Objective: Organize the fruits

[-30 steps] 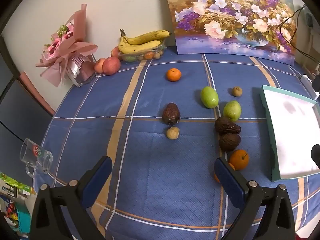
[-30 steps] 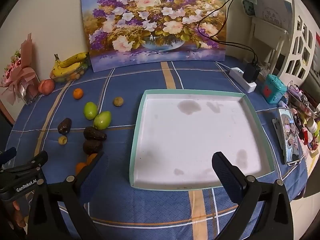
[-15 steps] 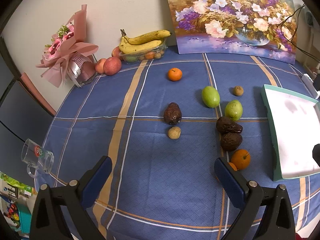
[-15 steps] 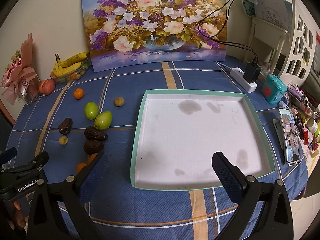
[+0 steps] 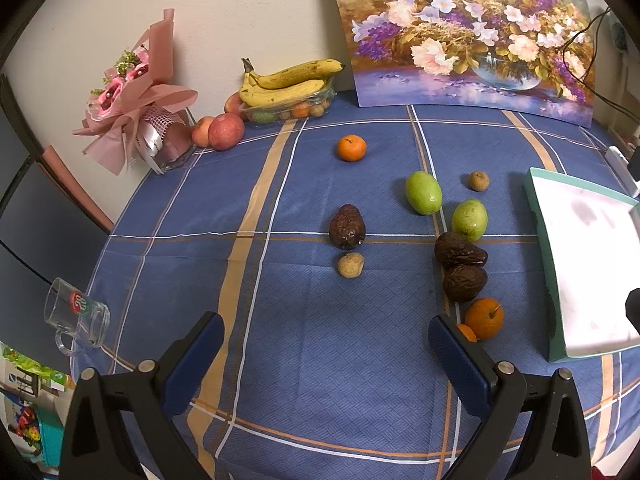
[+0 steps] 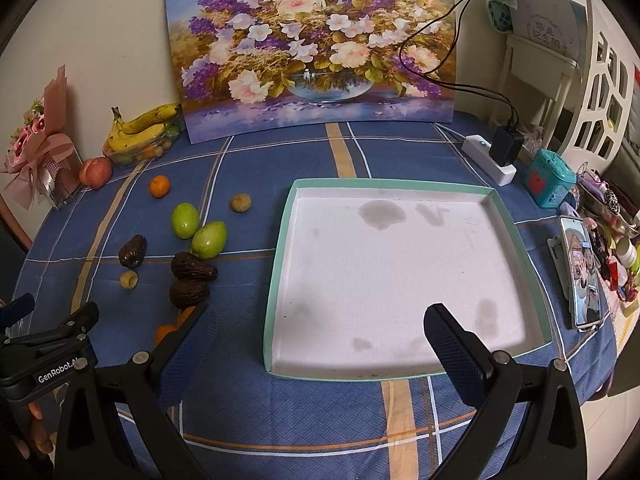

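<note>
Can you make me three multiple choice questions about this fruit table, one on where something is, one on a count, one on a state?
1. Where does the tray lie from the loose fruit?
A left B right C underneath

2. How many green fruits lie on the cloth?
A two B four C none

3. What does the left gripper hold?
A an orange B a banana C nothing

Answers: B, in the right wrist view the fruit lies left of the tray; A, two side by side; C, its jaws stand wide apart over bare cloth.
</note>
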A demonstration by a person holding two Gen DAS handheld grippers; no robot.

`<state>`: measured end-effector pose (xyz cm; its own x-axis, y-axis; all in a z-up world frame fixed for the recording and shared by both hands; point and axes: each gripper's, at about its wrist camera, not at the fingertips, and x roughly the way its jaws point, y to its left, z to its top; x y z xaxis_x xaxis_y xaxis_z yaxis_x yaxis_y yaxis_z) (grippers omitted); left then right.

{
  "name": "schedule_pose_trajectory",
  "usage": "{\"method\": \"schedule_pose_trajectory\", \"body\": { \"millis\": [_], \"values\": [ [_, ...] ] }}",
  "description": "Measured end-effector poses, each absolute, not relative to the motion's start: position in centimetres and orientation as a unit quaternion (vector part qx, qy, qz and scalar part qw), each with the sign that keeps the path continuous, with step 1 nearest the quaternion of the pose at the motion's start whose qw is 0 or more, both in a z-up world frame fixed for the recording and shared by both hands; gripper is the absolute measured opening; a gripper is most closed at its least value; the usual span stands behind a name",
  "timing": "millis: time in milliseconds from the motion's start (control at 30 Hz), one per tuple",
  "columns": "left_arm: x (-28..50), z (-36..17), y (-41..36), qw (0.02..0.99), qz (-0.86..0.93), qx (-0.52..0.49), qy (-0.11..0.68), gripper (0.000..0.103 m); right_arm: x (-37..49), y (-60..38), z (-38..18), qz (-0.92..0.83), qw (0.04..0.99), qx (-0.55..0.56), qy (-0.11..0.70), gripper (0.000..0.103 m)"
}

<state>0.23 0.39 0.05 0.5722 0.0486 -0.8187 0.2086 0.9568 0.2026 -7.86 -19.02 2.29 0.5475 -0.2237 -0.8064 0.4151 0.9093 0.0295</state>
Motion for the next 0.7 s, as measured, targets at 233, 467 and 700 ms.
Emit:
{"method": "schedule_pose_trajectory", "body": {
  "millis": [233,467,700],
  "values": [
    [0.23,0.05,0.37,0.875,-0.046,0.140,0.460,0.103,-7.88,-19.02,2.24,-0.183,0.873,0.109,0.439,0.103],
    [0.23,0.05,0.33,0.875,-0.045,0.140,0.460,0.103,-7.92,-19.09,2.21,-0.183,0.873,0.109,0.439,0.103],
    [0.25,0.06,0.35,0.875,-0.045,0.140,0.460,0.103,-7.87,-18.95,2.24,-0.183,0.873,0.109,0.438,0.103]
  ]
}}
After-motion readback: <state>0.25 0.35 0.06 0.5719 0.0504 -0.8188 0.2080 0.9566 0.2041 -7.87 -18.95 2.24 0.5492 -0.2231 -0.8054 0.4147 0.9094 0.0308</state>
